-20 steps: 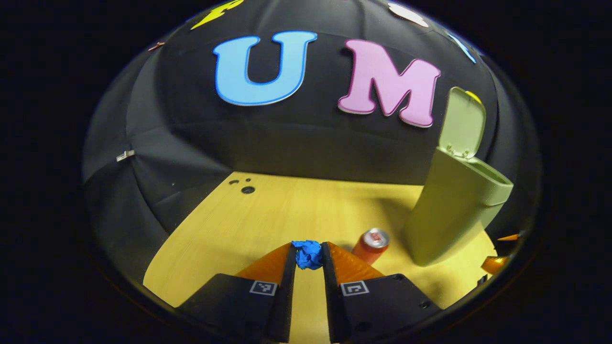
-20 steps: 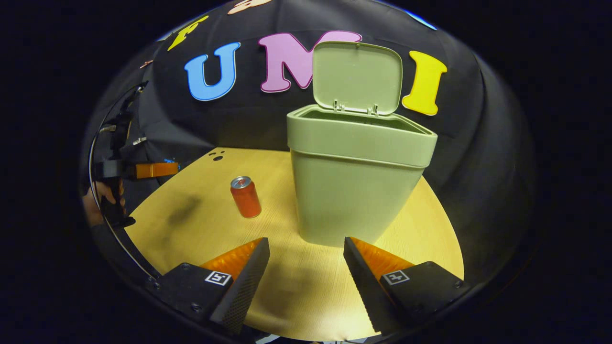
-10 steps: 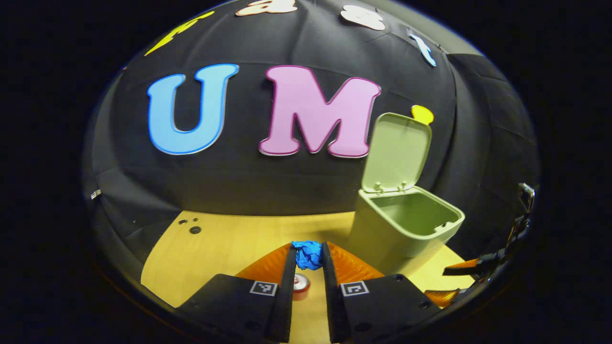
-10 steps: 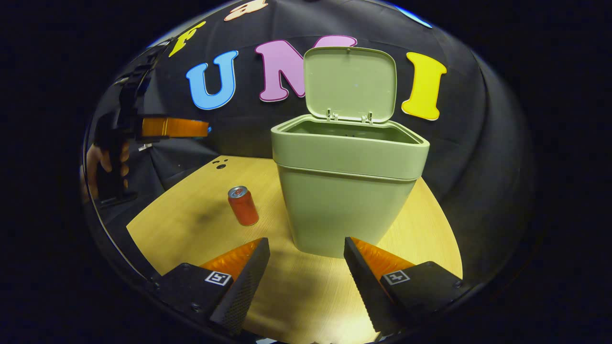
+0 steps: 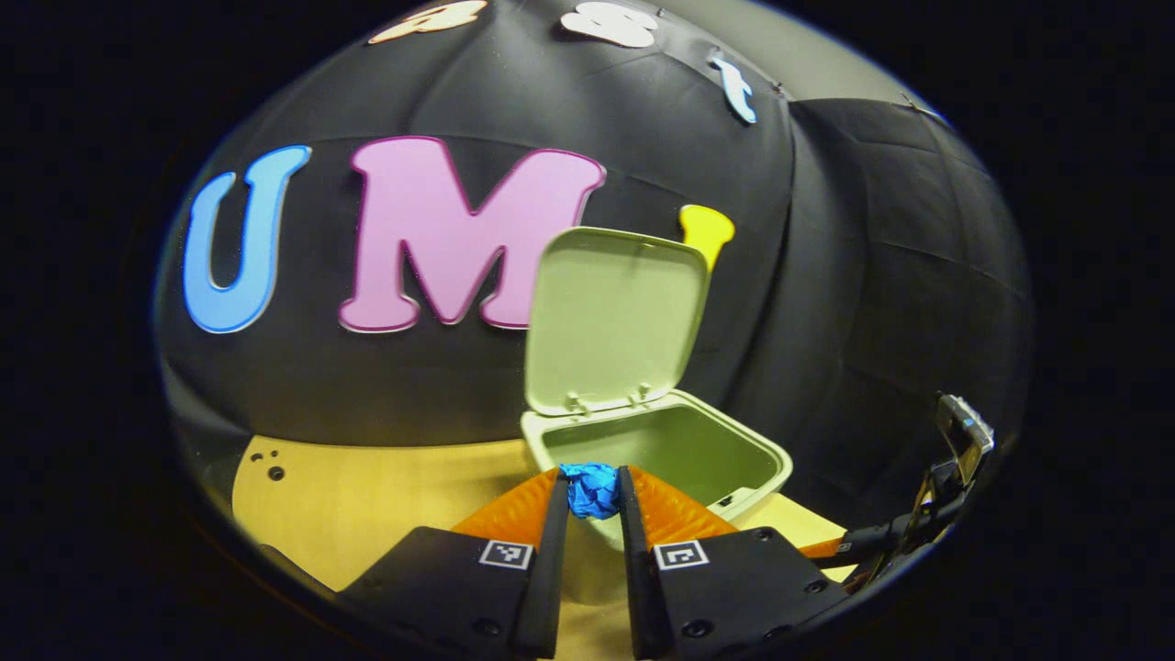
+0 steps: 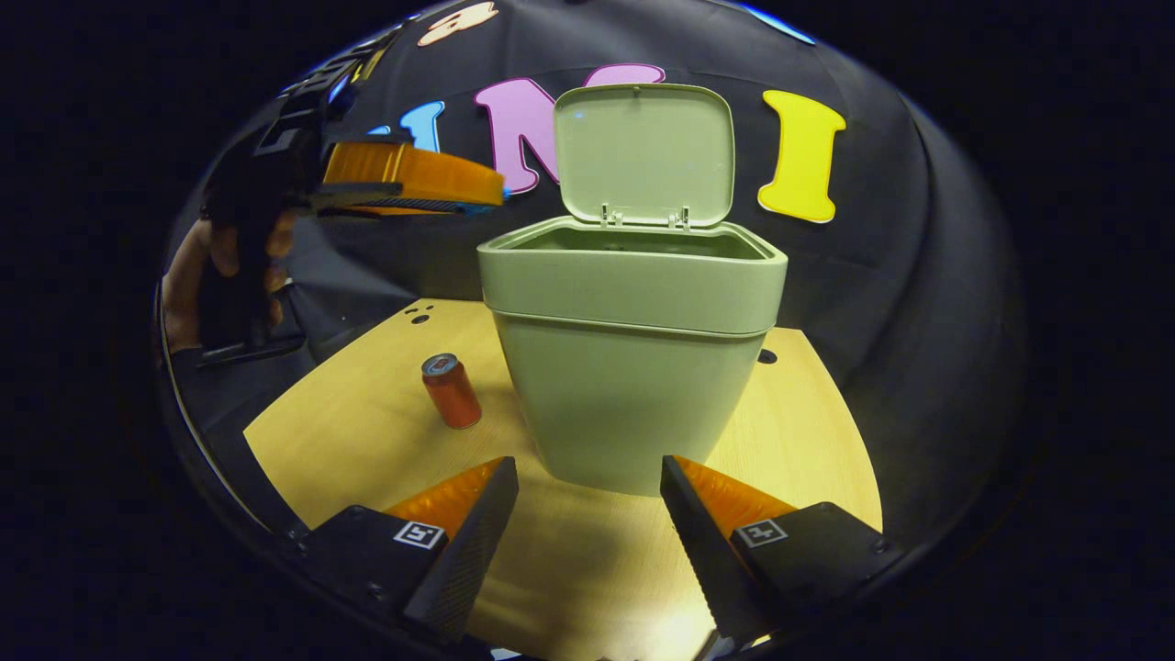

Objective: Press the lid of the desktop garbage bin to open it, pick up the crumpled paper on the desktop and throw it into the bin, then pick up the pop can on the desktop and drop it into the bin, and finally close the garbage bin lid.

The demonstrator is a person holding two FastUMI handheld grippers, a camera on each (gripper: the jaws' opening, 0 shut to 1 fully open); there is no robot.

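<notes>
the left tongs [image 5: 592, 496] are pinched tight on the blue crumpled paper [image 5: 592, 488], both fingers pressing its sides. big change in the last second: the left gripper view had the counter and the pop can ahead of it, with the garbage bin off at 3 o'clock; now the bin [image 5: 661, 450] sits dead centre, its open mouth right behind the paper, and the lid [image 5: 615, 317] stands straight up at 12 o'clock. so the hand has swung over and risen, and the paper is just at the near rim of the bin, maybe not fully over the opening yet, hard to say from this angle.

in the right gripper view you can see the same thing from outside: the left tongs [image 6: 477, 195] have climbed to 10 o'clock, above rim height, tip just short of the bin's left edge, with a hand [image 6: 220, 266] on the grip below. a second ago they were low by the counter [image 6: 367, 431] edge.

right tongs [image 6: 587, 496] hang spread wide apart with nothing between them, parked in front of the bin. pop can [image 6: 450, 390] stands upright on the counter at 9 o'clock from the bin, near it but not touching.

my read: lid step done, paper is about to be dropped, needs a bit more reach forward before letting go. can and lid closing are left.
</notes>
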